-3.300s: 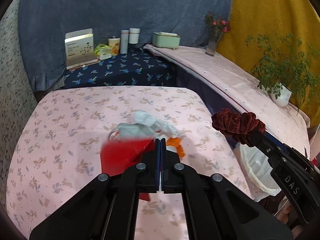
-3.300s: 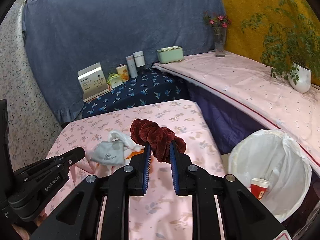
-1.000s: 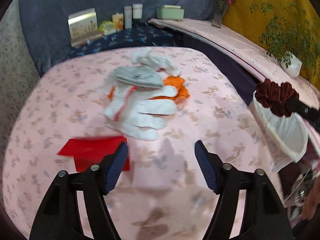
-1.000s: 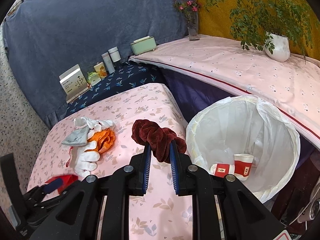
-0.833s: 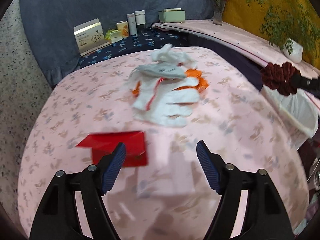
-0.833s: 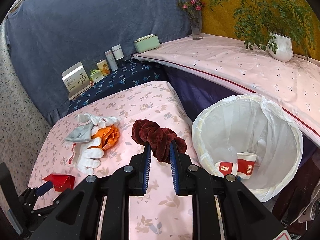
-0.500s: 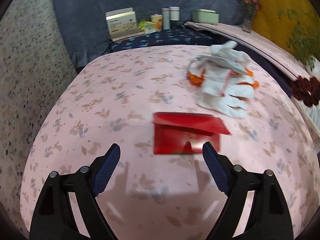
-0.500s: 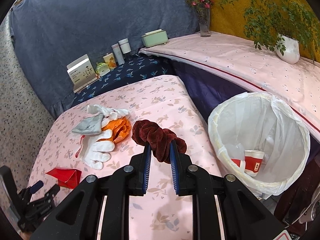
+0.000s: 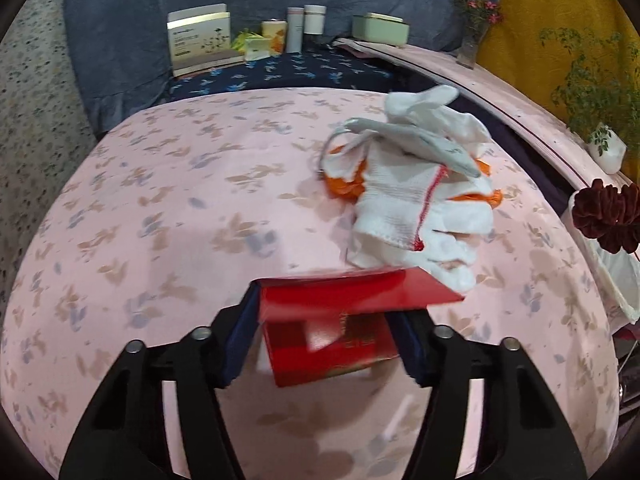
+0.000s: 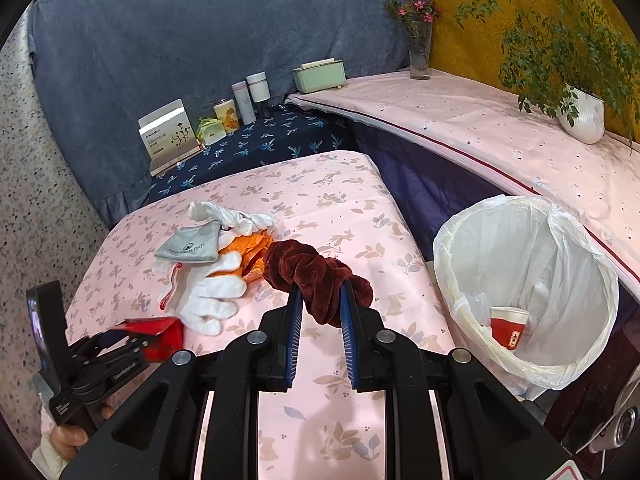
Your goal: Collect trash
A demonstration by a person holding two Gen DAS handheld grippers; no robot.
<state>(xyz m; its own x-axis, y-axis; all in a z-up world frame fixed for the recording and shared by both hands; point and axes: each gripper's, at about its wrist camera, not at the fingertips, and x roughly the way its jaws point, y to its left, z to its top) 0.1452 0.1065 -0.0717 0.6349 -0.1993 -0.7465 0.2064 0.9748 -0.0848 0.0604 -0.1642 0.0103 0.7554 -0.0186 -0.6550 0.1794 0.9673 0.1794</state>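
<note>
A red paper envelope (image 9: 340, 296) lies on the pink flowered tablecloth (image 9: 180, 208), its flap raised. My left gripper (image 9: 326, 320) straddles it and its jaws are closing, with the blue pads touching both side edges. In the right wrist view that gripper (image 10: 132, 338) and the envelope (image 10: 164, 334) sit at the table's near left. My right gripper (image 10: 320, 296) is shut on a dark red velvet scrunchie (image 10: 316, 272), held above the table left of the lined bin (image 10: 540, 260). The scrunchie (image 9: 608, 216) also shows at the right edge of the left wrist view.
A pile of white gloves (image 9: 408, 208), a grey pouch (image 10: 192, 244) and an orange item (image 10: 248, 248) lies mid-table. A red paper cup (image 10: 510, 330) is in the bin. Boxes and bottles (image 10: 248, 100) stand at the back; a potted plant (image 10: 580, 116) sits on the right ledge.
My left gripper swung over to the red envelope, dropped onto it and narrowed its wide jaws around it. The right gripper drifted slightly, still holding the scrunchie.
</note>
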